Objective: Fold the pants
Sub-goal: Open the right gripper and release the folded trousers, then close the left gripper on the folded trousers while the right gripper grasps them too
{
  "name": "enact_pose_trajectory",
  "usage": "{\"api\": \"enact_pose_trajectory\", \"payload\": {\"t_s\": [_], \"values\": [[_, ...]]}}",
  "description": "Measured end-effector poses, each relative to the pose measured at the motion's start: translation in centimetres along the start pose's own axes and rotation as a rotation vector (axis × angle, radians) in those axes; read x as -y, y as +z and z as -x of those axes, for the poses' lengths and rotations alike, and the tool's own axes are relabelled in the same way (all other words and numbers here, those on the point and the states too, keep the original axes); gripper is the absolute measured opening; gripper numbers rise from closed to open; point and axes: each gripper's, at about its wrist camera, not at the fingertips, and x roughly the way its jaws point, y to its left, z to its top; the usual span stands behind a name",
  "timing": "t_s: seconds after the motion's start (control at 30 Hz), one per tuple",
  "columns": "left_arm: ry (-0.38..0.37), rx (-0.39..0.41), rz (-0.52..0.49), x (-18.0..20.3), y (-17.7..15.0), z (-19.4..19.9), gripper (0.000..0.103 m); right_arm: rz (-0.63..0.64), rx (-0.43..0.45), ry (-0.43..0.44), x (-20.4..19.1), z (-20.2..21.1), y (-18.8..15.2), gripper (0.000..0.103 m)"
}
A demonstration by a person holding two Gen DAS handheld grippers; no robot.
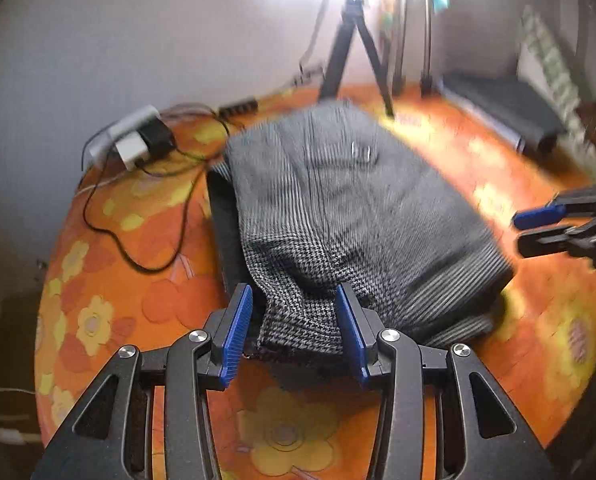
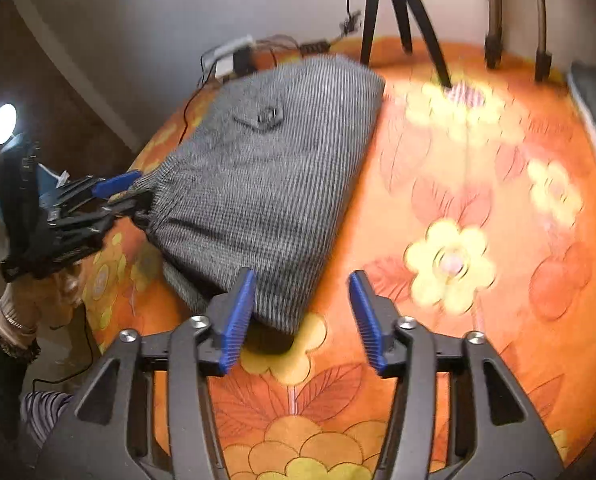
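Left of the folded grey pants (image 2: 266,176), a power strip (image 1: 132,136) and black cable (image 1: 146,220) lie on the orange flowered tabletop (image 2: 478,208). The left tongs (image 1: 294,320) straddle the pants' near edge, jaws wide. At the pants' right, the right tongs (image 2: 302,312) gape wide, empty.

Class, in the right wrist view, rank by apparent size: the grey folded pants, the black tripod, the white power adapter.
1. Grey folded pants
2. Black tripod, partly cut off by the frame
3. White power adapter
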Motion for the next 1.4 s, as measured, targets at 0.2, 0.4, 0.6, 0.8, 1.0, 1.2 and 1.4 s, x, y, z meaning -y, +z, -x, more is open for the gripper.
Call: {"api": "enact_pose_trajectory", "payload": {"t_s": [0.2, 0.4, 0.6, 0.8, 1.0, 1.2, 1.4], "values": [[-0.026, -0.032, 0.023, -0.1, -0.3, -1.0, 0.043, -0.032, -0.057, 0.061, -0.3, -2.2, -0.9, 0.057], [-0.03, -0.041, 0.033, -0.3, -0.2, -1.1, 0.044, -0.067, -0.109, 0.111, -0.6, -3.7, -1.0, 0.027], [-0.07, -0.038, 0.055, 0.0, -0.1, -1.4, 0.044, 0.04, -0.056, 0.057, -2.2, -0.4, 0.7, 0.015], [-0.089, -0.028, 0.06, -0.1, 0.0, -0.5, 0.046, 0.106, -0.128, -0.083, -2.0, -2.4, -1.1, 0.022], [-0.097, 0.0, 0.249, -4.7, -1.2, 2.6, 0.054, 0.084, -0.054, 0.02, -0.1, 1.4, 0.8, 0.045], [-0.219, -0.05, 0.558, -8.0, -2.8, 2.7, 0.054, -0.08, 0.09, 0.061, 4.1, 3.4, 6.2, 0.059], [-0.309, -0.12, 0.622, -5.7, -2.2, 1.5, 0.058, -0.162, 0.068, 0.09, 5.5, 0.1, 9.2, 0.062]]}}
